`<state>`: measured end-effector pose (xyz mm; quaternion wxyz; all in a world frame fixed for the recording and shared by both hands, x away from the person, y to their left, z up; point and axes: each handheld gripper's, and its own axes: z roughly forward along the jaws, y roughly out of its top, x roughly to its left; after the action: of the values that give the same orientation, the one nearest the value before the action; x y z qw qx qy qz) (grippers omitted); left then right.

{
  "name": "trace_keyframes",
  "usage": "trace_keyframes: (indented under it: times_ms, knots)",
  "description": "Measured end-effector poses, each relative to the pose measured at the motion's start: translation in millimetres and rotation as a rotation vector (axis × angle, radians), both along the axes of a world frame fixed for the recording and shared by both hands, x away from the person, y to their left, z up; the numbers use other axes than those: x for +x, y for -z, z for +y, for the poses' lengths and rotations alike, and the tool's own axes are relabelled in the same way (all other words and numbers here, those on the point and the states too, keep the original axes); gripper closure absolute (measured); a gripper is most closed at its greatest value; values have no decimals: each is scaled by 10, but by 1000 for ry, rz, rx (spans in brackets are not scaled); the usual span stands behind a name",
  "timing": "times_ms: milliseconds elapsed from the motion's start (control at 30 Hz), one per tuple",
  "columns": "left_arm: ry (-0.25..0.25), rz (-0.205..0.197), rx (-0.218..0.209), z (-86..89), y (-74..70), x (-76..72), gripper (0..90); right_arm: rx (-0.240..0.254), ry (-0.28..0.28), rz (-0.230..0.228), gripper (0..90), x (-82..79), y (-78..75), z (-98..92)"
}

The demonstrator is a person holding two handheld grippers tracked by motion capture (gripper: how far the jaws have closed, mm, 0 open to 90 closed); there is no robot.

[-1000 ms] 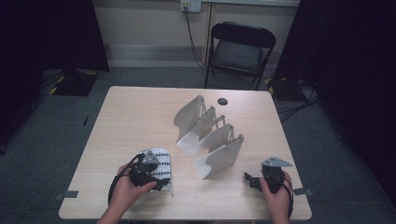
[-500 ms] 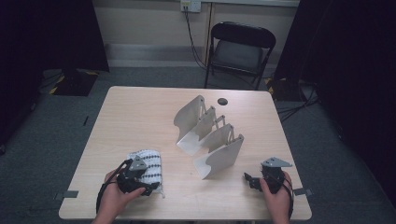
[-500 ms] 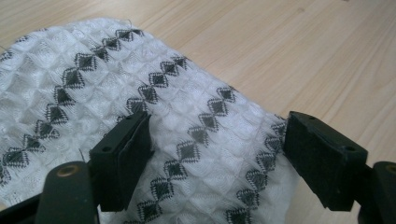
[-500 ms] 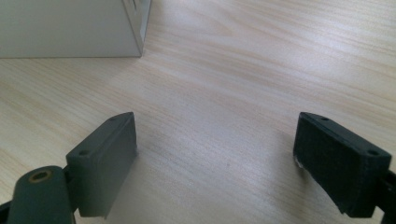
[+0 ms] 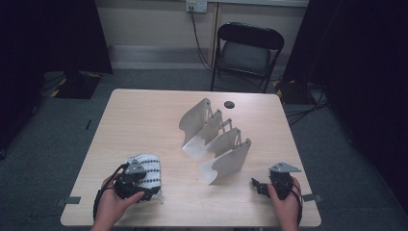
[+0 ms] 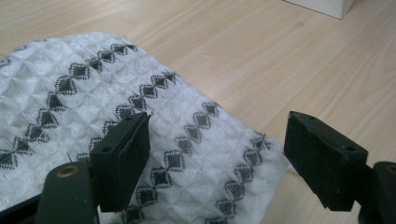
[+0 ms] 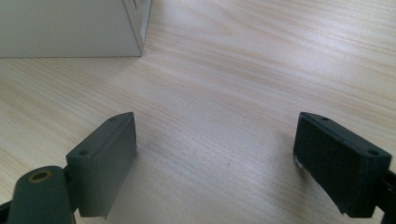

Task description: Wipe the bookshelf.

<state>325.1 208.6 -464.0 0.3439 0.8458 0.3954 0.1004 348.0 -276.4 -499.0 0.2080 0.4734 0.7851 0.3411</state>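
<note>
A white cloth with rows of dark diamonds (image 5: pixel 146 167) lies folded near the table's front left. My left gripper (image 5: pixel 150 192) sits low at the cloth's near edge. In the left gripper view, the cloth (image 6: pixel 70 93) spreads under the left gripper (image 6: pixel 217 126). Its jaws stand open: one is over the fabric, the other over bare wood past the cloth's edge, and nothing is pinched. My right gripper (image 5: pixel 256 185) rests at the front right, jaws open. In the right gripper view, the right gripper (image 7: pixel 217 126) frames plain wood.
A white rack of several slanted plates (image 5: pixel 216 139) stands mid-table, and its corner (image 7: pixel 70 28) shows ahead of the right gripper. A small black disc (image 5: pixel 229 104) lies near the far edge. A black folding chair (image 5: pixel 248 48) stands behind the table (image 5: pixel 144 115).
My left hand has shifted left along the front of the table, and the cloth has shifted left with it. The right hand has stayed put.
</note>
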Motion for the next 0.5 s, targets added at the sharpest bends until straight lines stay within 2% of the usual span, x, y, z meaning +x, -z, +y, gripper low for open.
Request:
trace_keyframes:
  times_ms: [67,100,167,300,367,467,500]
  knots:
    - [-31,-13,7,35,-14,8,242,0,0,0,129,-1,0,0]
    - [-52,-13,-9,58,-26,15,238,0,0,0,128,-1,1,0]
    - [-91,-23,-8,116,-58,37,224,0,0,0,128,-1,1,0]
    - [-167,4,2,208,-30,137,179,0,0,0,128,0,1,0]
    - [-199,17,-30,219,5,202,178,0,-1,0,128,0,1,-1]
    - [-243,26,-36,212,28,328,186,0,-1,1,127,0,0,-1]
    - [-266,32,-49,197,40,370,185,1,-1,0,128,0,0,-1]
